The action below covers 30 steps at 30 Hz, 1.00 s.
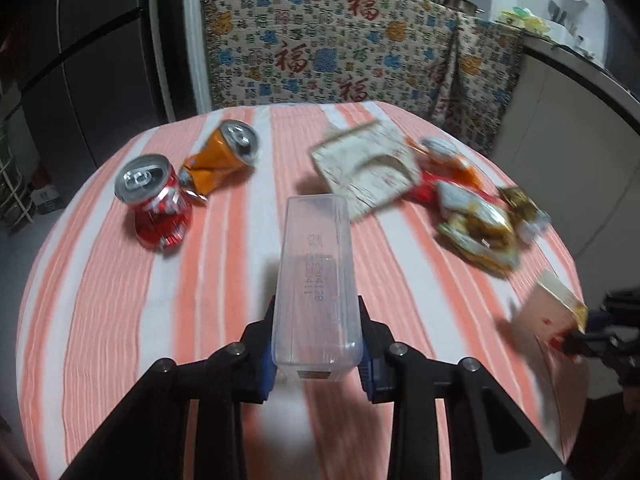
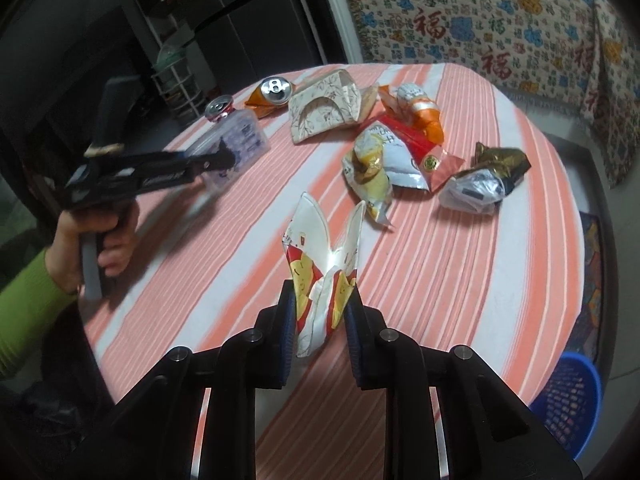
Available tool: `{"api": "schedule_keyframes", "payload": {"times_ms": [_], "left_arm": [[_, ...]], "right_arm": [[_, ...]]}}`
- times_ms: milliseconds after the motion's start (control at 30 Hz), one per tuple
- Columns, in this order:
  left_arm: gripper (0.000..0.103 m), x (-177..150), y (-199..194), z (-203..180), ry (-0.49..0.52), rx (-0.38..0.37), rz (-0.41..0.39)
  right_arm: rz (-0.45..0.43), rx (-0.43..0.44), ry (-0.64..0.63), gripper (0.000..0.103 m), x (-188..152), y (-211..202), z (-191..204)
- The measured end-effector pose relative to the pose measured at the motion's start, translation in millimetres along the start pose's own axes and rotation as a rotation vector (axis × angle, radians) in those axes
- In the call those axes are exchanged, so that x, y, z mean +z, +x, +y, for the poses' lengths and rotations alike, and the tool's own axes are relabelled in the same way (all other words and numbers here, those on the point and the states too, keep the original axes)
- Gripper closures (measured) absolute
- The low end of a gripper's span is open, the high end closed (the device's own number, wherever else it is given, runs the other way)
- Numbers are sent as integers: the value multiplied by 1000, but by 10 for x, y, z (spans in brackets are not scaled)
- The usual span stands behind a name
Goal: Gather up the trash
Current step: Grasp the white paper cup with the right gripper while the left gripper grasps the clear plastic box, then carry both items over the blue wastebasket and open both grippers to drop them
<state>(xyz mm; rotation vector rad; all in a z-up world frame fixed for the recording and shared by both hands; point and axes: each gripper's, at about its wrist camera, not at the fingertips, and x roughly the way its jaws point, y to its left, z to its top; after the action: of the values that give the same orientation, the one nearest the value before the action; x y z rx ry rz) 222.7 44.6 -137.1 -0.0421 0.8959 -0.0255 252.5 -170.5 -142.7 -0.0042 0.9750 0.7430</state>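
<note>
1. The left gripper (image 1: pixel 318 344) is clamped on a clear box (image 1: pixel 316 280) near its close end, so the long body sticks out ahead over the table (image 1: pixel 100 320); the blue pads (image 1: pixel 266 372) press its two long sides, a sound hold for a stiff, slippery thing

2. The right gripper (image 2: pixel 320 320) is pinched on a paper carton (image 2: pixel 326 272) at its crumpled base; the torn flaps splay upward, probably because the squeeze folds the bottom in

3. In the right wrist view a hand (image 2: pixel 96 240) in a green sleeve (image 2: pixel 28 312) holds the left tool by its handle, with the box out over the table edge

4. More trash lies on the cloth: a red can (image 1: pixel 154 200) and an orange can (image 1: pixel 220 160) touching each other at the far left, a card sleeve (image 1: pixel 368 168) mid-table, and wrappers (image 1: pixel 476 224) heaped on the right

5. A blue basket (image 2: pixel 572 400) sits on the floor just off the table's right edge, likely the bin; both held pieces would go there

6. The wrappers are thin and limp, so each will likely need a pinch on a raised fold
</note>
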Motion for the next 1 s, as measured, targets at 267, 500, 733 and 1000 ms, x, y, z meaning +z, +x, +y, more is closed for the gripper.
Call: {"api": "schedule_keyframes", "payload": {"times_ms": [267,500,733,1000], "left_arm": [[71,-329,-288,-478,29,-29,-30],[71,-431,-373,-660,0,-68,-37],[71,-426,-396,-853,0,-94,-29],[71,-366,-393,-1184,24,-135,-27]], "right_arm": [[-21,-111,-65,74,-57,-54,75],[-66,-106,-11,84,-27,-203,-5],[-93,-100,19,83,-84,-332,-68],[-108,-108,52,83,-181,-437,-159]]}}
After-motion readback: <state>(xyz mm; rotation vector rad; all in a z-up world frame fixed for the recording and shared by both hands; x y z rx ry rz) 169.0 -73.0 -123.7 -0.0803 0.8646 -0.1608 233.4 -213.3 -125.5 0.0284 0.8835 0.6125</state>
